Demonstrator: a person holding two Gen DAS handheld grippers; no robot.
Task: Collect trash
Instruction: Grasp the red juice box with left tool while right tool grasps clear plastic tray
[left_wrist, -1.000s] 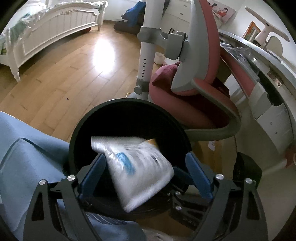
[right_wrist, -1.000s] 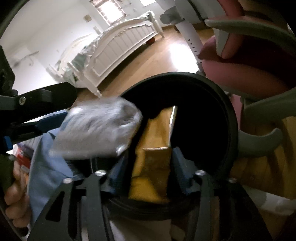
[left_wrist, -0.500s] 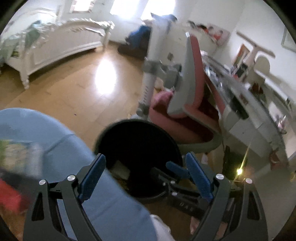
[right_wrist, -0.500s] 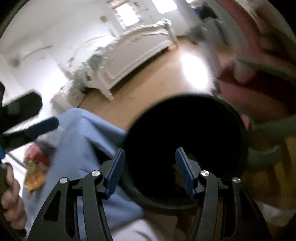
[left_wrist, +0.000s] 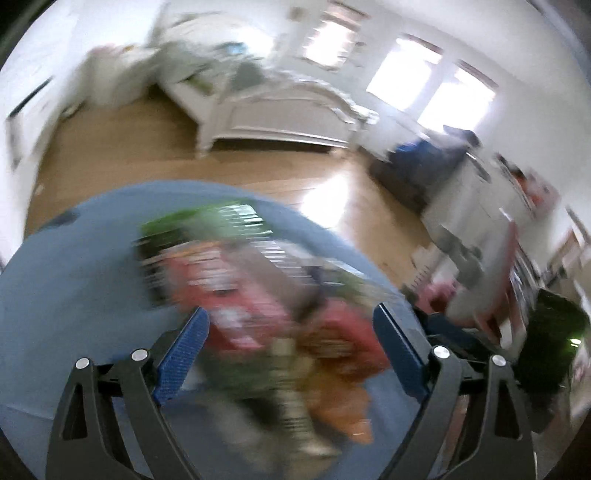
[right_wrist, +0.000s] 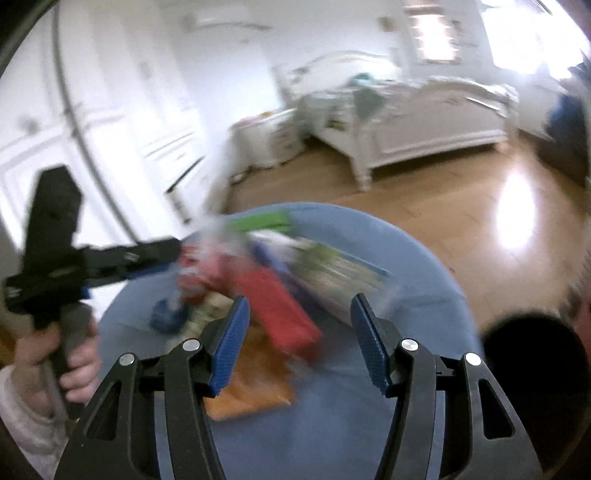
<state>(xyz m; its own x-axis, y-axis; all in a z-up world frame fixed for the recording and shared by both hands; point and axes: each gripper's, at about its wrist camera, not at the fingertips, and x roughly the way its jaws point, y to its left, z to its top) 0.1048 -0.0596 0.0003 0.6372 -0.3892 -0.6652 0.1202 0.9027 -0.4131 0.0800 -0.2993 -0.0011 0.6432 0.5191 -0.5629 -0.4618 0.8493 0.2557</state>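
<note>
A blurred pile of snack wrappers lies on a round blue-covered surface (left_wrist: 92, 277). Among them in the right wrist view are a red packet (right_wrist: 280, 314), an orange packet (right_wrist: 255, 380) and a green-printed packet (right_wrist: 332, 273). My left gripper (left_wrist: 290, 314) hovers open over a red wrapper (left_wrist: 240, 295), with nothing between its pads. My right gripper (right_wrist: 300, 301) is also open and empty, above the red packet. The left gripper (right_wrist: 147, 254) shows in the right wrist view at the pile's left edge, held by a hand (right_wrist: 74, 365). The black bin (right_wrist: 532, 369) sits at lower right.
A white bed (right_wrist: 424, 122) stands across the wooden floor (right_wrist: 461, 192). White cupboards (right_wrist: 110, 129) line the left wall. A pink chair (left_wrist: 498, 280) and a desk area are at the right, with a dark object (left_wrist: 554, 332) beside them.
Both grippers swung up and away from the black bin to the blue surface. The silver packet and the yellow packet left their jaws, which now stand empty.
</note>
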